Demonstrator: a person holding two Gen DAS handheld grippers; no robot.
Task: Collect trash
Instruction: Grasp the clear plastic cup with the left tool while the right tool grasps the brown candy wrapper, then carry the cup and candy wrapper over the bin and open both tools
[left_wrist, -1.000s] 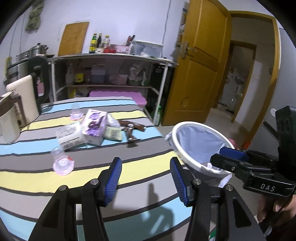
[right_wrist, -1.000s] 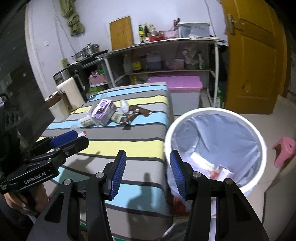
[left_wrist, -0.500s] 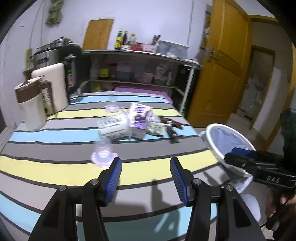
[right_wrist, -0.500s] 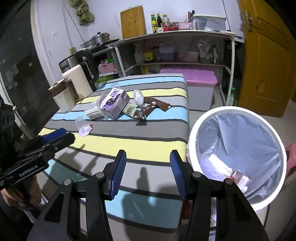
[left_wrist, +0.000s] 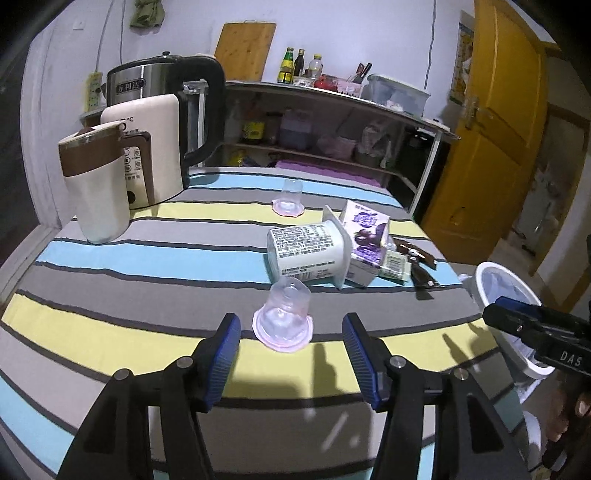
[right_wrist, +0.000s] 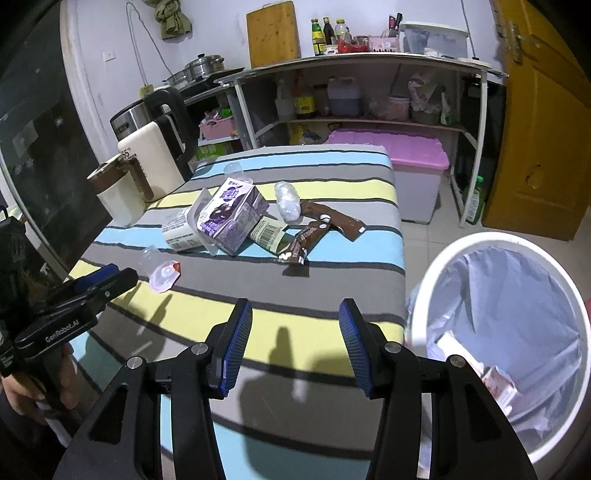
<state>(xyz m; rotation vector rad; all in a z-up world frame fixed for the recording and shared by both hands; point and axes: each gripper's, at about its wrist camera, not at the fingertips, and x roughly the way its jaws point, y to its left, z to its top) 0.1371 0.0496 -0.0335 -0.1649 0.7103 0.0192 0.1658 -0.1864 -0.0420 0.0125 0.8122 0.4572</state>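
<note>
Trash lies on the striped table (left_wrist: 110, 266). A clear jelly cup with a pink rim (left_wrist: 283, 317) lies just ahead of my open, empty left gripper (left_wrist: 291, 338), between the line of its fingers; it also shows in the right wrist view (right_wrist: 164, 271). Behind it lie a white tub (left_wrist: 308, 251), a purple carton (left_wrist: 365, 240) and brown wrappers (right_wrist: 314, 225). A second jelly cup (left_wrist: 288, 197) sits farther back. My right gripper (right_wrist: 295, 332) is open and empty over the table's near edge. The white bin (right_wrist: 506, 332) stands to its right with trash inside.
A cream mug (left_wrist: 94, 184) and electric kettles (left_wrist: 162, 125) stand at the table's left. Shelves with bottles (right_wrist: 351, 85) and a pink-lidded box (right_wrist: 406, 162) lie behind. A yellow door (right_wrist: 543, 122) is on the right.
My left gripper has swung left away from the bin and moved in on the near jelly cup. My right gripper has shifted left, putting the bin further to its right.
</note>
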